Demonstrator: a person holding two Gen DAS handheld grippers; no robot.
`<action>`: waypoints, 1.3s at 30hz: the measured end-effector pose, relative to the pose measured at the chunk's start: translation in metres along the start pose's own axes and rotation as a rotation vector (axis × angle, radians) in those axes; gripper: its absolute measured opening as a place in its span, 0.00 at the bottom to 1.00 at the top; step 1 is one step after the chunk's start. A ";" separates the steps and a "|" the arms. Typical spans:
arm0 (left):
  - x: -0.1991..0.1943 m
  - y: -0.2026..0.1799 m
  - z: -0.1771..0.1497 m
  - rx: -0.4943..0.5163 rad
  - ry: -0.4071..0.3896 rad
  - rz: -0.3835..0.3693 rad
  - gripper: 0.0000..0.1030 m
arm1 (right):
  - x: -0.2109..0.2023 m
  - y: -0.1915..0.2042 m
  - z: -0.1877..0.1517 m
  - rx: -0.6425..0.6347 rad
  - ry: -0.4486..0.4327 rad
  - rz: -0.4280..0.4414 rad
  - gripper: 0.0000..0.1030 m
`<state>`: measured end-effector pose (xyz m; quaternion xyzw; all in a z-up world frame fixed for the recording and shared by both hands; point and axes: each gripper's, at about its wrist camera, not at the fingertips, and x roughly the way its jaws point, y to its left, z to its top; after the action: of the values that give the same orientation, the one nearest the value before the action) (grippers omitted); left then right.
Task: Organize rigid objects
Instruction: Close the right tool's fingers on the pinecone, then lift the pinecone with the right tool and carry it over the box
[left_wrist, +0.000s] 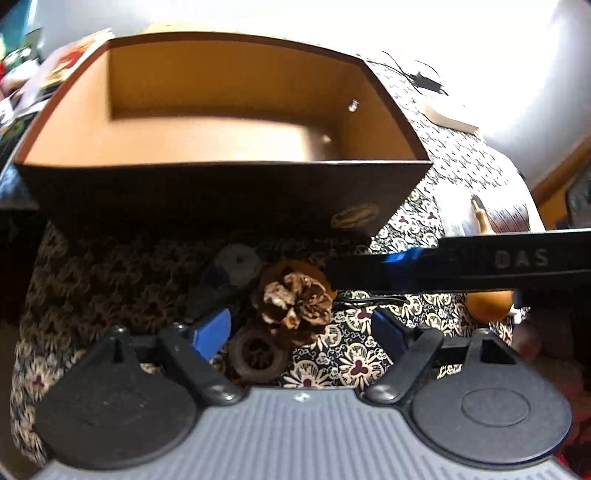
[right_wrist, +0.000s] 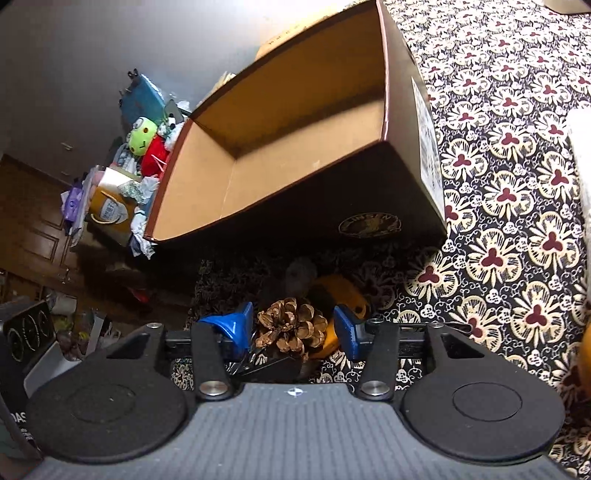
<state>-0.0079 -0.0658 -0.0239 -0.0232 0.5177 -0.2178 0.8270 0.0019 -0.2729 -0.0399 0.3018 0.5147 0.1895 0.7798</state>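
Observation:
A brown pine cone (right_wrist: 291, 328) sits between the blue fingers of my right gripper (right_wrist: 293, 321), which is shut on it, pads against its scales. In the left wrist view the pine cone (left_wrist: 295, 302) is in front of my open left gripper (left_wrist: 299, 325), whose fingers hold nothing. The right gripper's black body (left_wrist: 480, 258) reaches in from the right. Just beyond stands an open box (left_wrist: 221, 162) with dark outer walls and a bare tan inside (right_wrist: 207, 184). An orange gourd (right_wrist: 343, 295), a white round piece (left_wrist: 240, 264) and a dark ring-shaped piece (left_wrist: 256, 356) lie around the pine cone.
Everything rests on a dark floral cloth (right_wrist: 498, 221). A second orange gourd (left_wrist: 487, 301) lies at the right. A black cable and adapter (left_wrist: 424, 79) lie behind the box. Plush toys and bags (right_wrist: 144, 140) pile up to the box's left.

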 end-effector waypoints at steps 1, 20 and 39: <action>0.003 0.002 0.002 0.008 0.010 -0.010 0.78 | 0.003 0.001 0.000 0.007 0.004 -0.004 0.32; 0.028 0.011 0.018 0.157 0.116 -0.164 0.41 | 0.012 0.000 -0.004 0.063 -0.009 -0.069 0.22; -0.034 -0.037 0.109 0.431 -0.168 -0.279 0.39 | -0.074 0.061 0.084 -0.174 -0.351 -0.136 0.22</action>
<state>0.0613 -0.1067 0.0648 0.0641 0.3809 -0.4321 0.8149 0.0500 -0.2952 0.0757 0.2263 0.3721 0.1245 0.8915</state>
